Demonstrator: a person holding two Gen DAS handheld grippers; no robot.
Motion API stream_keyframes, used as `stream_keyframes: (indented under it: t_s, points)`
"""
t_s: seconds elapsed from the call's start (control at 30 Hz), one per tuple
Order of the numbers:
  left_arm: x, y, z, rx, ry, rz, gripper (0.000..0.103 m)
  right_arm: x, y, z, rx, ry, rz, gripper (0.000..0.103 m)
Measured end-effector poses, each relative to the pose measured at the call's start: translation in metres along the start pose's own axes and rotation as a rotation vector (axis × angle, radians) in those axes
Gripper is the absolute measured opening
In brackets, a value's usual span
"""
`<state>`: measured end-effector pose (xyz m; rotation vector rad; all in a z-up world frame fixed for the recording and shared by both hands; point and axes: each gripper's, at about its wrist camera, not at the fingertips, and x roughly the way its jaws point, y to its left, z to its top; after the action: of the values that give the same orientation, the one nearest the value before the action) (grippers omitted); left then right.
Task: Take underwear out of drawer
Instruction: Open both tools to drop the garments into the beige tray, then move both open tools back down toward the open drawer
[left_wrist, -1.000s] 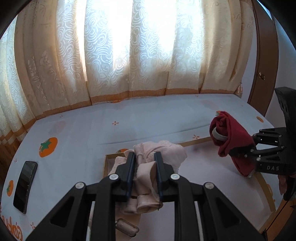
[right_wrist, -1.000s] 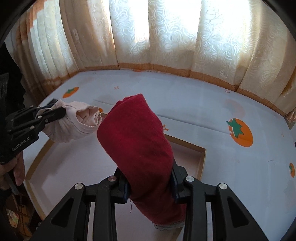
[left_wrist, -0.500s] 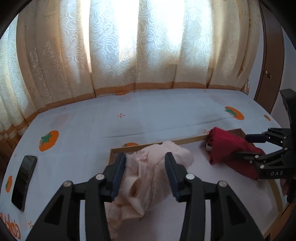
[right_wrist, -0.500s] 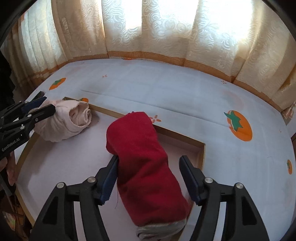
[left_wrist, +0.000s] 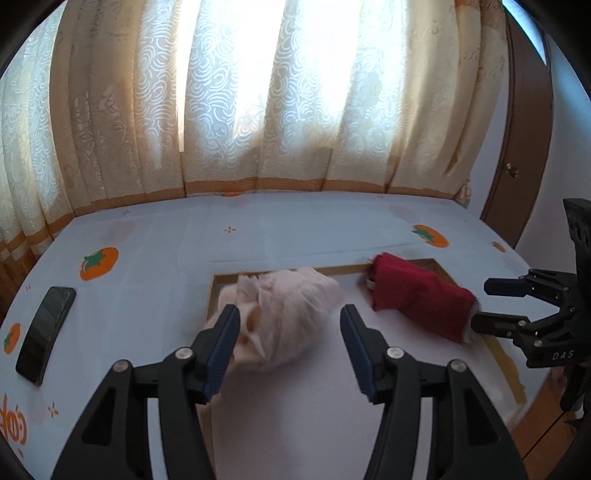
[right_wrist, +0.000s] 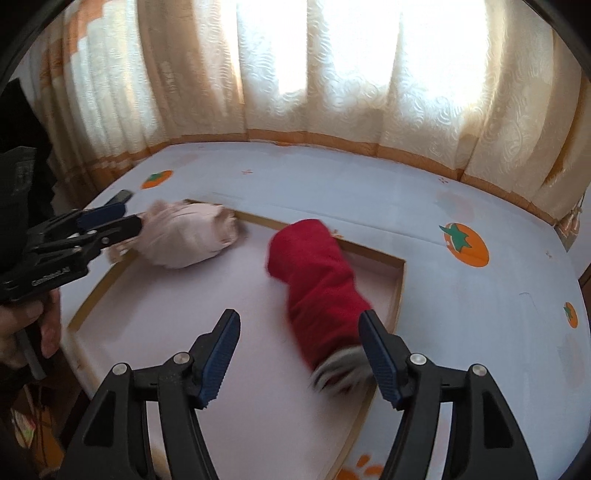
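Observation:
A rolled pale pink underwear (left_wrist: 295, 295) lies in the open drawer (left_wrist: 212, 295) near its far left corner. My left gripper (left_wrist: 289, 312) straddles it. Its jaws are opening and stand wider than the roll, not pressing it. A rolled red underwear (right_wrist: 317, 280) with a grey striped end lies along the drawer's right side. My right gripper (right_wrist: 299, 317) is open. The roll's near end lies just inside its right finger, loose. Each view shows the other side too: right gripper (left_wrist: 480, 305), red roll (left_wrist: 417, 299), left gripper (right_wrist: 132, 210), pink roll (right_wrist: 188, 236).
The drawer has a wooden rim (right_wrist: 400, 284) and a white floor. Around it spreads a white cloth with orange fruit prints. A black phone (left_wrist: 44, 328) lies at the left. Curtains hang behind, and a brown door (left_wrist: 524, 147) stands at the right. A person's hand (right_wrist: 48, 325) holds the left gripper.
Both grippers were shut on their rolls and held them up. Both rolls now lie in the drawer, let go, and both sets of jaws have spread wide and drawn back.

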<state>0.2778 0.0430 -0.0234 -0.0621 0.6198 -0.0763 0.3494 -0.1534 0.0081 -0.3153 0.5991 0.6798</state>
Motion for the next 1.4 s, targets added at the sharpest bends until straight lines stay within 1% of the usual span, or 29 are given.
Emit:
stream_keyframes:
  t_s: [0.2,0.4,0.47,0.7,0.83,1.0,1.1,1.23,1.3,1.4]
  points:
    - [-0.041,-0.005,-0.020,0.000,-0.028,-0.064,0.058,-0.042,0.027,-0.010,-0.062,-0.034,0.036,0.069]
    - [-0.078,-0.012,-0.041,0.037,-0.041,-0.099,0.059,-0.083,0.056,-0.024,-0.128,-0.065,0.067,0.070]
    - [-0.089,-0.016,-0.049,0.047,-0.045,-0.111,0.062,-0.096,0.063,-0.028,-0.149,-0.074,0.071,0.070]
    - [-0.124,-0.027,-0.082,0.078,-0.042,-0.146,0.062,-0.137,0.089,-0.043,-0.213,-0.099,0.091,0.070]
    - [-0.138,-0.029,-0.097,0.072,-0.039,-0.144,0.064,-0.158,0.100,-0.050,-0.241,-0.121,0.089,0.071]
    - [-0.154,-0.031,-0.113,0.070,-0.046,-0.147,0.065,-0.183,0.108,-0.058,-0.258,-0.141,0.086,0.072]
    - [-0.163,-0.029,-0.123,0.057,-0.049,-0.149,0.068,-0.197,0.112,-0.064,-0.266,-0.149,0.082,0.072]
    - [-0.170,-0.027,-0.137,0.050,-0.040,-0.132,0.070,-0.216,0.113,-0.076,-0.261,-0.173,0.085,0.075]
    - [-0.171,-0.026,-0.147,0.049,-0.027,-0.127,0.070,-0.219,0.114,-0.087,-0.259,-0.170,0.090,0.078]
    - [-0.168,-0.022,-0.161,0.040,0.004,-0.120,0.070,-0.213,0.116,-0.107,-0.264,-0.139,0.100,0.078]
